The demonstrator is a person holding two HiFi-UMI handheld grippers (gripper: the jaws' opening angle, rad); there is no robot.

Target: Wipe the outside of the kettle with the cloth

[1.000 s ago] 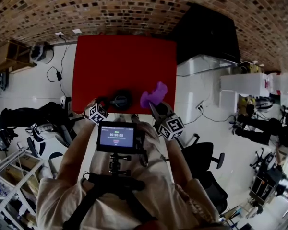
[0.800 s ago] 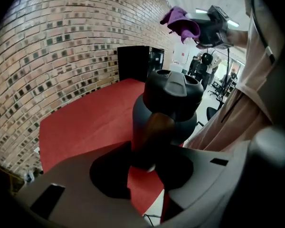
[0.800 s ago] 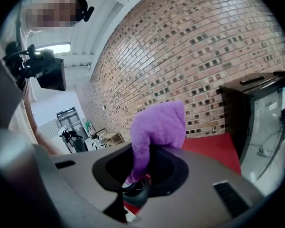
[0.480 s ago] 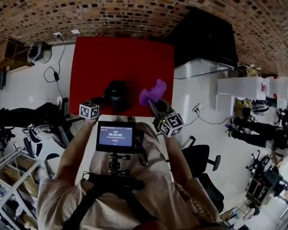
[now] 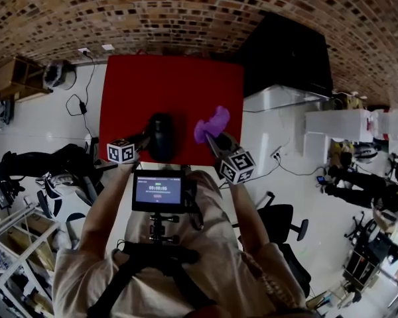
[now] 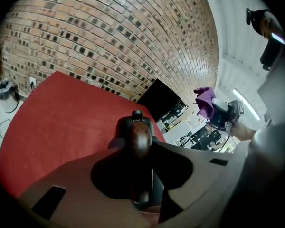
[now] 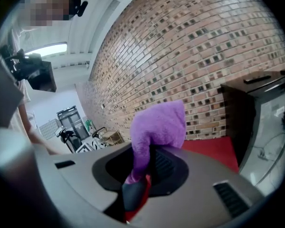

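The black kettle (image 5: pixel 161 136) is held over the near edge of the red table (image 5: pixel 172 78), tipped on its side. My left gripper (image 5: pixel 143 142) is shut on its brown wooden handle (image 6: pixel 139 139), which runs up between the jaws in the left gripper view, with the black body (image 6: pixel 128 123) beyond. The purple cloth (image 5: pixel 212 124) is bunched in my right gripper (image 5: pixel 214 142), just right of the kettle and apart from it. In the right gripper view the cloth (image 7: pixel 159 125) stands up out of the shut jaws, with the brick wall behind it.
A black cabinet (image 5: pixel 285 52) stands right of the table, with a white unit (image 5: pixel 282 91) beside it. An office chair (image 5: pixel 282 220) is on the floor at the right. A small monitor (image 5: pixel 160 191) on the person's chest rig hides the table's near edge.
The left gripper has rolled and drifted left, and the kettle has gone from upright to lying tipped on its side. The right gripper with the cloth has shifted only slightly.
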